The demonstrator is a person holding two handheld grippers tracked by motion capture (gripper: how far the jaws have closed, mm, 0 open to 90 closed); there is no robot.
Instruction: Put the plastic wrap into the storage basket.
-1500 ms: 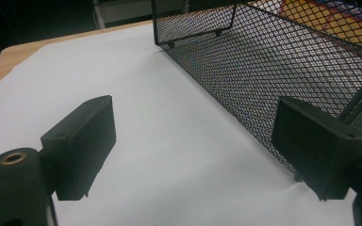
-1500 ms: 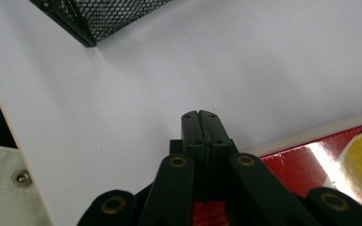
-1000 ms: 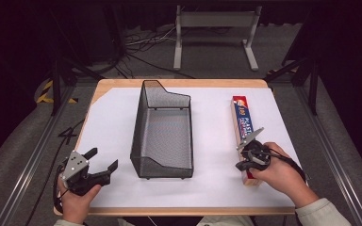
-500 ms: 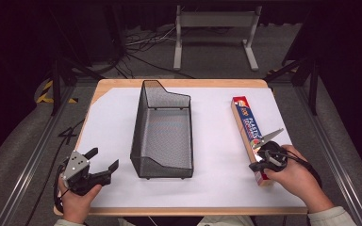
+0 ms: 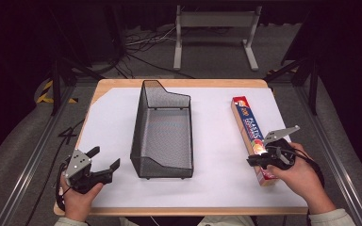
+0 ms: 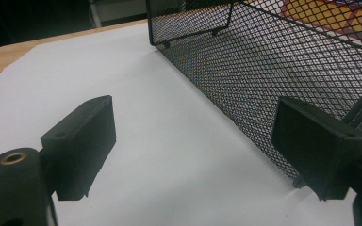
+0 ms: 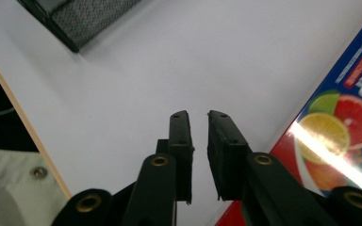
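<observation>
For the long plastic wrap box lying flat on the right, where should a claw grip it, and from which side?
Grip the long blue and red plastic wrap box across its narrow width near mid-length, coming from above. It lies flat, with both long sides free for the jaws.

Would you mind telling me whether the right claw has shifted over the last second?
Yes. In the high view the right claw has slid toward the person along the plastic wrap box, which has stayed put, and now sits by its near end.

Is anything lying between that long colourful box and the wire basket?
Nothing visible. Between the plastic wrap box and the mesh basket lies just bare white table cover. The right tongs sit over the box's near end.
</observation>
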